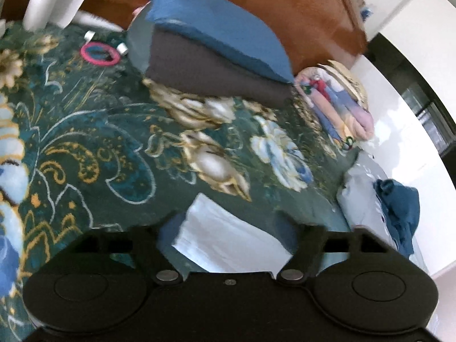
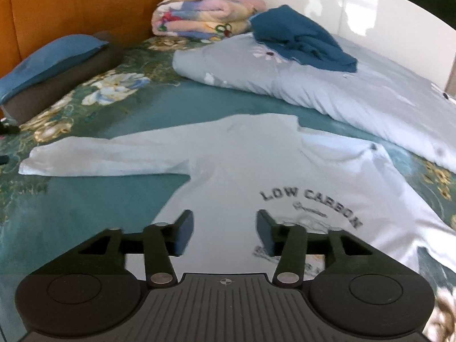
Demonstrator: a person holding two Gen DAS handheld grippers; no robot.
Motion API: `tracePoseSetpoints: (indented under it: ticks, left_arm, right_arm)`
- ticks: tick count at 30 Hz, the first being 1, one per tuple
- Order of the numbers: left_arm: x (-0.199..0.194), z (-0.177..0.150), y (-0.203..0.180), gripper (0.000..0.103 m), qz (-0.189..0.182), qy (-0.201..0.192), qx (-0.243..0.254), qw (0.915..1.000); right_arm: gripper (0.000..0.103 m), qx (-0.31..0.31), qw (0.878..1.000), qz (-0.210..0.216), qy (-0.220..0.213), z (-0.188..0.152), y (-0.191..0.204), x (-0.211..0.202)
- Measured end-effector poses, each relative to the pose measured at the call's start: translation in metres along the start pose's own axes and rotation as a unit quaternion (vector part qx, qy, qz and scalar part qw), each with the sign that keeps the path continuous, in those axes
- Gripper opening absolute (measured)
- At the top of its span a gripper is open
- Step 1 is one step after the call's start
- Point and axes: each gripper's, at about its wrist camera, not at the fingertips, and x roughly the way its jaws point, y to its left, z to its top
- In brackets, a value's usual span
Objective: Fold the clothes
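Shirt (image 2: 242, 165): pale, long-sleeved, spread flat on the bed (image 2: 85, 205), print up, collar toward the headboard (image 2: 71, 2); not folded.
Long axis: hem to collar, straight ahead of the right gripper (image 2: 225, 232); one sleeve (image 2: 99, 156) stretched out sideways toward the bed's left edge.
Right gripper: low over the shirt's lower body, fingers (image 2: 183, 233) spread, gripping nothing.
Left gripper (image 1: 230, 228): fingers spread wide, a pale cloth end (image 1: 228, 233), likely the sleeve cuff, lying between them, not pinched.
Nearer hand: left for the sleeve, right for the body.
Elsewhere: blue garment (image 2: 302, 40) crumpled on the quilt (image 2: 327, 91) near the far right corner.
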Motion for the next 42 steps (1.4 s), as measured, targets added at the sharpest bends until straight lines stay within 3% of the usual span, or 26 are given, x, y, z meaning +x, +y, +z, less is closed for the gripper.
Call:
tracePoseSetpoints:
  ticks: [2, 8, 12, 17, 23, 33, 37, 42]
  left_arm:
    - [-0.01, -0.005, -0.011, 0.098, -0.009, -0.017, 0.017, 0.9997]
    - [-0.036, -0.027, -0.048, 0.101, -0.052, -0.052, 0.049, 0.9961]
    - [-0.04, -0.048, -0.076, 0.101, -0.109, -0.018, 0.069, 0.9915]
    - [-0.04, -0.081, -0.11, 0.101, -0.18, 0.037, 0.086, 0.9793]
    - [-0.032, -0.126, -0.149, 0.101, -0.198, 0.088, 0.152, 0.9643]
    - [-0.028, -0.215, -0.211, 0.101, -0.23, 0.129, 0.258, 0.9293]
    - [-0.027, -0.251, -0.225, 0.101, -0.261, 0.161, 0.286, 0.9078]
    - [-0.024, -0.286, -0.237, 0.101, -0.257, 0.168, 0.349, 0.8852]
  right_arm:
    - [0.056, 0.007, 1.0, -0.003, -0.002, -0.006, -0.006, -0.008]
    - [0.067, 0.028, 0.999, -0.017, 0.0, -0.027, -0.031, -0.034]
    - [0.072, 0.051, 0.998, -0.035, -0.002, -0.042, -0.056, -0.055]
    - [0.074, 0.1, 0.993, -0.068, -0.009, -0.064, -0.096, -0.078]
    - [0.077, 0.159, 0.981, -0.11, -0.016, -0.093, -0.148, -0.097]
    - [0.077, 0.254, 0.946, -0.2, -0.021, -0.152, -0.249, -0.117]
    - [0.076, 0.29, 0.929, -0.228, -0.03, -0.173, -0.284, -0.126]
    - [0.075, 0.329, 0.91, -0.25, -0.038, -0.194, -0.321, -0.133]
